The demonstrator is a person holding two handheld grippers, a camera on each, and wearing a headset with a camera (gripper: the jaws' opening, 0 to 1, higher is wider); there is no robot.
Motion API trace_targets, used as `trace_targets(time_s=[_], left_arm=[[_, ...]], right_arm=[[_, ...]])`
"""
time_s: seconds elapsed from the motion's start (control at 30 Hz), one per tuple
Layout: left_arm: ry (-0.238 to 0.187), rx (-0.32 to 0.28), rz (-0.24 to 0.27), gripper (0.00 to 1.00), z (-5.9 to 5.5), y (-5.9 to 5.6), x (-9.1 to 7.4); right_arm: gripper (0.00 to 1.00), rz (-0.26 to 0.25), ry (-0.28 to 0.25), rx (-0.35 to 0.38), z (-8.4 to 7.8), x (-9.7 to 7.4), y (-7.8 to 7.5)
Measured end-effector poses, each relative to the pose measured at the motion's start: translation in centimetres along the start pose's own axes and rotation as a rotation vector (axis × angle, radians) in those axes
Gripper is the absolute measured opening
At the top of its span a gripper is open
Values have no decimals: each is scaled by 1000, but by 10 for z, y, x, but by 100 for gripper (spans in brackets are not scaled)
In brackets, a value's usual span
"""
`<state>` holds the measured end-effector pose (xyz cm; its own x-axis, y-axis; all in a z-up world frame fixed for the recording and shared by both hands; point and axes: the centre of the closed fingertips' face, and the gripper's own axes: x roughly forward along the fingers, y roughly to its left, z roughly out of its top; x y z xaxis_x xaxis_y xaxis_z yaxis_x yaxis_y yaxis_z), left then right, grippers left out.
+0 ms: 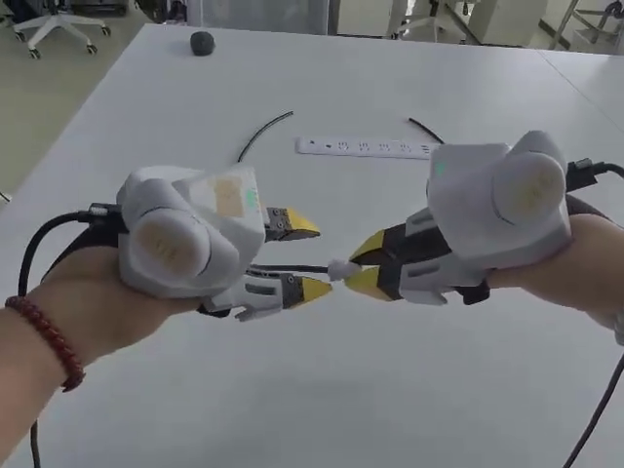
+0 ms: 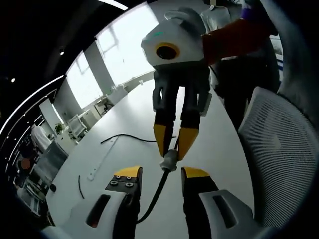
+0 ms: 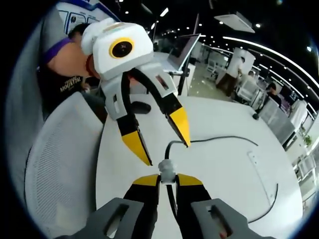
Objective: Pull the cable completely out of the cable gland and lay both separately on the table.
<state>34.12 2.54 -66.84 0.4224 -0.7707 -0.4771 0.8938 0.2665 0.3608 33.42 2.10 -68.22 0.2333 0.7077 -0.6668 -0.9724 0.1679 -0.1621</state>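
Shows the cable gland (image 1: 341, 270) lifted clear of the table (image 1: 322, 390), on the person's side of the power strip (image 1: 366, 147) and roughly level with its middle. Shows the black cable (image 1: 283, 268) not yet out of the gland, running from it toward the left gripper (image 1: 317, 258), roughly parallel to the strip. Marks the right gripper (image 1: 359, 268) as pressed together on the white gland body, yellow tips pinching it from both sides. Marks the left gripper as spread, its two tips standing either side of the cable with a gap on each side in the left gripper view — around the cable, not gripping it. Places a loose black cable piece (image 1: 261, 132) flat on the table just off the strip's left end, and a small dark round object (image 1: 202, 43) well beyond the strip, near the table's far edge.

Step in hand, by judgement: setting up the pull, with the gland secured and the cable not yet taken. Calls next for closing the left jaws on the cable close to the gland, then drawing the two grippers apart along the cable's line — parallel to the strip — until clear of the gland. Calls for a firm pinch, against slipping on the jacket. Leaves the laying of both parts, apart from each other, on bare table on the near side of the strip.
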Motion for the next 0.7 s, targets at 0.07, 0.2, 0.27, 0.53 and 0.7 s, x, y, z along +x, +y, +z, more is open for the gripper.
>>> trace_targets(time_s=[0.07, 0.2, 0.27, 0.53, 0.7], left_arm=[[19, 30, -17, 31, -2, -1, 2], [28, 85, -50, 28, 0, -5, 4], [25, 92, -56, 27, 2, -5, 5], [36, 151, -77, 24, 5, -4, 7], [51, 179, -83, 20, 4, -3, 6]], right_arm=[[7, -2, -1, -1, 1, -1, 0], [7, -5, -4, -4, 4, -3, 0], [7, -6, -6, -6, 6, -3, 0], [7, -5, -9, -5, 10, -4, 0], [7, -3, -11, -3, 13, -5, -1]])
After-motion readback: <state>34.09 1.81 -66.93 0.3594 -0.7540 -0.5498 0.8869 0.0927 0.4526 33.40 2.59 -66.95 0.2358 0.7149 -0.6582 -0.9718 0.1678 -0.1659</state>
